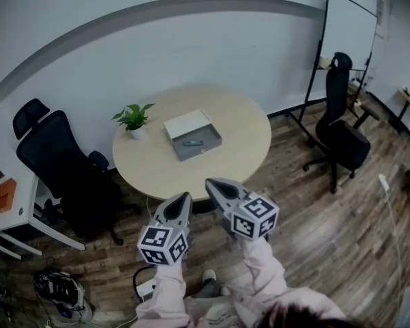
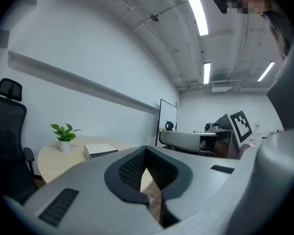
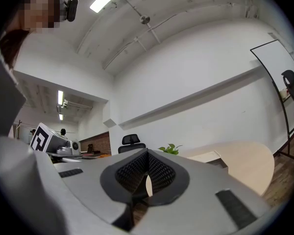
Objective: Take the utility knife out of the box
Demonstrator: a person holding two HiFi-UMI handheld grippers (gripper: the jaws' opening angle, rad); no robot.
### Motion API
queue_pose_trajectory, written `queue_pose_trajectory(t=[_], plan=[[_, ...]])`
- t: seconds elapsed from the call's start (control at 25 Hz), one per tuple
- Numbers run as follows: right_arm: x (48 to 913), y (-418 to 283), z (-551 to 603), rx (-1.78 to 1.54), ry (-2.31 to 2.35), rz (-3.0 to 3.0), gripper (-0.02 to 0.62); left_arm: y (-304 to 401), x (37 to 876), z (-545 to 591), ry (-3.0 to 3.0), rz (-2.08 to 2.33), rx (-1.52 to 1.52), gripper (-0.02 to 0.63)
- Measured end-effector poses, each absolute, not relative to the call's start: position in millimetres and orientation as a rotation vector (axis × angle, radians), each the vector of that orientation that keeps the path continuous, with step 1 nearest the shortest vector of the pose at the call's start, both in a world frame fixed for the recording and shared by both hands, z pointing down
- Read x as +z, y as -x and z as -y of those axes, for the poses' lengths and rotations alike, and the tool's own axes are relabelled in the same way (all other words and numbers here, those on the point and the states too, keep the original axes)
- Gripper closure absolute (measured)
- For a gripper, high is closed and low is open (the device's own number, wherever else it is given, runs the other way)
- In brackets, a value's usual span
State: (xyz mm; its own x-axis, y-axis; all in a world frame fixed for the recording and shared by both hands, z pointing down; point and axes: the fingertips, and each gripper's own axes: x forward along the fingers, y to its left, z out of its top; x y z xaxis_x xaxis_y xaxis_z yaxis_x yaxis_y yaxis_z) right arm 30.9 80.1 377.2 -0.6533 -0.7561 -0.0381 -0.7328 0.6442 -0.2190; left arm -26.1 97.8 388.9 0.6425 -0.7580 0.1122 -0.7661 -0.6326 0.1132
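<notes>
In the head view, the person in pink sleeves (image 1: 260, 265) is holding the two grippers side by side at 6 o'clock of the round light wooden table (image 1: 242, 152), and both are staying well apart from it. The left gripper (image 1: 184, 198) and the right gripper (image 1: 212, 184) are both pointing toward 12 o'clock, at the table.

In the left gripper view, the jaws of the left gripper (image 2: 146, 153) are lying together at the tips, and nothing is sitting between them. In the right gripper view, the right gripper (image 3: 147, 155) is showing the same: its jaws are pressed closed and empty.

The shallow grey box (image 1: 198, 145) is lying open near the middle of the table, with its white lid (image 1: 186, 124) resting at the 11 o'clock side. The small blue-grey utility knife (image 1: 193, 143) is lying flat inside the box.

A small green plant in a white pot (image 1: 134, 120) is standing at 9 o'clock of the box, near the table edge. A black office chair (image 1: 58, 162) is standing at 9 o'clock of the table, and a second black chair (image 1: 343, 132) at 3 o'clock, beside a whiteboard (image 1: 348, 36).
</notes>
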Motion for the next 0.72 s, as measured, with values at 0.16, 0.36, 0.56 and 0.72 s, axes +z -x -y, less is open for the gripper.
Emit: queue_pose_trajectory(t=[0.16, 0.36, 0.56, 0.72], plan=[[381, -29, -64, -0.307, 1.244, -2.728, 0.600, 28, 392, -83, -2.708, 1.266, 0.097, 0.595], [383, -25, -38, -0.304, 1.243, -2.745, 0.600, 33, 392, -55, -2.698, 1.261, 0.065, 0.595], [384, -21, -12, -0.304, 1.266, -2.750, 0.600, 35, 392, -27, -2.699, 1.233, 0.051, 0.595], [388, -17, 5, -0.315, 1.265, -2.748, 0.600, 38, 396, -7, -2.693, 1.219, 0.057, 0.595]])
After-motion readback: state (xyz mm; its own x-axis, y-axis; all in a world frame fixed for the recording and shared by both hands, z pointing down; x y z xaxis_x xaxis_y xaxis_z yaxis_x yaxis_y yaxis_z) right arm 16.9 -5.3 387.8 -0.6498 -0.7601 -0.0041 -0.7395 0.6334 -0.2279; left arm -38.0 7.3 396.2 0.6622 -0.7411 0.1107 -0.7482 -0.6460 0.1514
